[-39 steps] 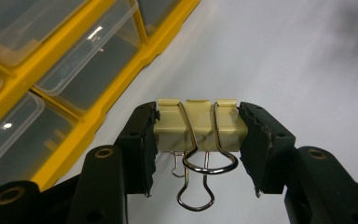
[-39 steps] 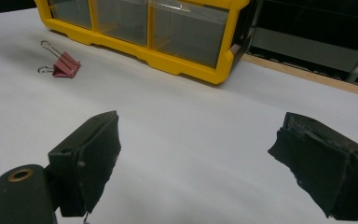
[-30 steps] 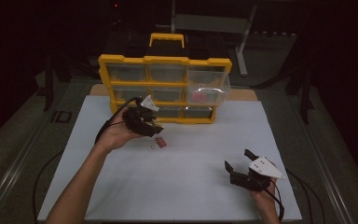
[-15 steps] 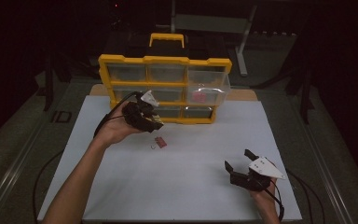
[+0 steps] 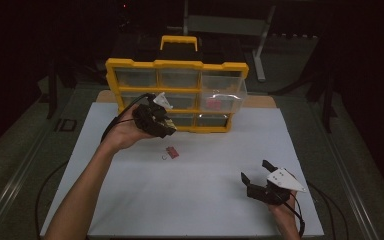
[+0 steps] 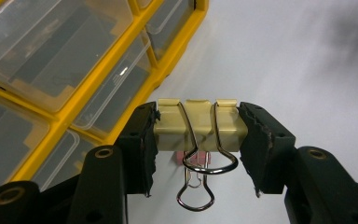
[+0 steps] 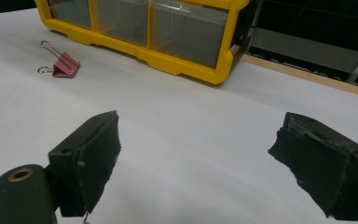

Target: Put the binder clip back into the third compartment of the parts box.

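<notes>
At the left, the left gripper [image 5: 166,125] is raised off the white desk [image 5: 130,200] in front of the yellow drawer organizer [image 5: 130,64]. Its fingers [image 6: 142,140] are about half closed, clamped on a cream binder clip [image 6: 196,130] by its two ends, wire handles hanging loose toward the camera. Compared with a second ago, this hand has risen a little and drawn nearer the organizer's lower drawers, so the cream clip is clear of the desk and travelling. That suggests the pick is done and the carry to a drawer is under way; which drawer I cannot tell, though one clear drawer [image 5: 222,97] at the organizer's right is pulled out with something pink inside.

Just below the left gripper, a pink binder clip [image 5: 171,152] lies on the desk, uncovered now that the hand has lifted away; it likely waits its turn.

At the right, the right gripper [image 5: 257,177] rests low near the desk's front edge, fingers [image 7: 93,154] wide apart and empty, where it was in both earlier pictures.
</notes>
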### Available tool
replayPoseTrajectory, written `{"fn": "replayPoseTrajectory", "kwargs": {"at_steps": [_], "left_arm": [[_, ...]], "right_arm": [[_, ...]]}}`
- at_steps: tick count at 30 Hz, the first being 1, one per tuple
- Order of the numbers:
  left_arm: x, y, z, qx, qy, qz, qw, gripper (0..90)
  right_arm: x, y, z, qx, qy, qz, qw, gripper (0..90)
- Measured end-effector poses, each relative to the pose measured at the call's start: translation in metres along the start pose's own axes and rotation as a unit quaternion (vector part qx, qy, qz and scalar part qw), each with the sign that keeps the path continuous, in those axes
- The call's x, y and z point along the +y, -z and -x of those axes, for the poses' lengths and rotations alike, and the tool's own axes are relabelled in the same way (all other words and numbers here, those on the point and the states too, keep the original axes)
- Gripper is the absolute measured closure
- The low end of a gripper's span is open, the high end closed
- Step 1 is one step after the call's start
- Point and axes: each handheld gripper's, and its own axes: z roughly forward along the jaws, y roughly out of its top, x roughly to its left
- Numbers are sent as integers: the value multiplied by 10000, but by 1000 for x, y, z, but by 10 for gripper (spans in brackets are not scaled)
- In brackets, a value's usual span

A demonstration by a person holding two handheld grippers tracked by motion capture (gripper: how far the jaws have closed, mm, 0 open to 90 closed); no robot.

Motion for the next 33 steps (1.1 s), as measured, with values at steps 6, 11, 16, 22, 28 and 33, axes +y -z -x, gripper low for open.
{"fn": "replayPoseTrajectory", "kwargs": {"at_steps": [6,11,16,22,28,33], "left_arm": [[5,2,-2,26,-44,-14,10000,502],[9,4,-2,22,-91,-18,10000,502],[13,6,-3,56,-116,-19,9999,502],[19,10,-4,84,-171,-6,9998,502],[27,16,-7,115,-211,39,9997,502],[32,19,-8,143,-229,86,9996,502]], "right_arm": [[0,0,0,4,4,-3,10000,124],[0,0,0,1,2,-1,10000,124],[0,0,0,5,2,-5,10000,124],[0,0,0,6,4,-1,10000,124],[0,0,0,13,-1,-4,10000,124],[0,0,0,16,1,-7,10000,124]]}}
